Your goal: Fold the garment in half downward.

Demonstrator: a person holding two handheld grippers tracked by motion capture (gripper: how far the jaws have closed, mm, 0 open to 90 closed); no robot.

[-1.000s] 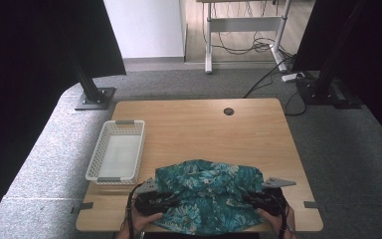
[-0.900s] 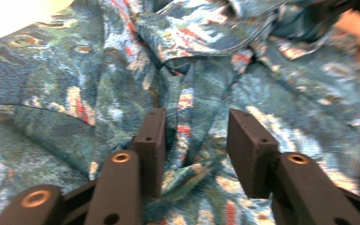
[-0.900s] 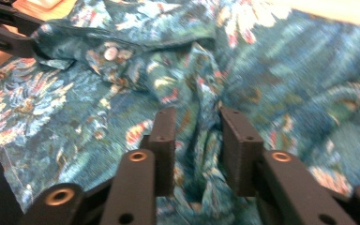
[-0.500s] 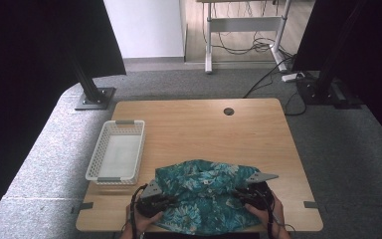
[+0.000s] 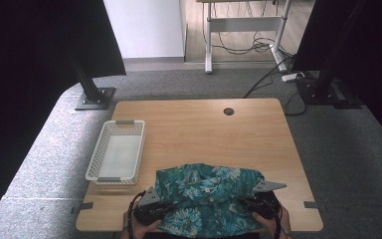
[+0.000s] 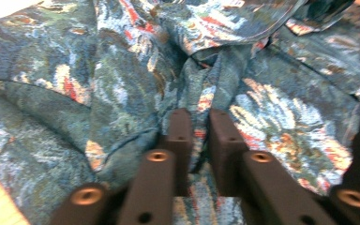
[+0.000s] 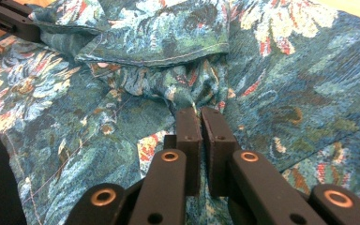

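One shirt [image 5: 206, 204] lies bunched at the table's [image 5: 194, 124] near edge. One basket [image 5: 115, 158] sits by its left edge. I have two grippers: my left gripper [image 6: 200, 140] has just eased slightly, cloth between its jaws; my right gripper [image 7: 200, 133] pinches a fold.

Both hands sit low at the table's near edge, the left claw [image 6: 200, 140] slightly parted after reopening, the right claw [image 7: 201, 136] pinched closed.
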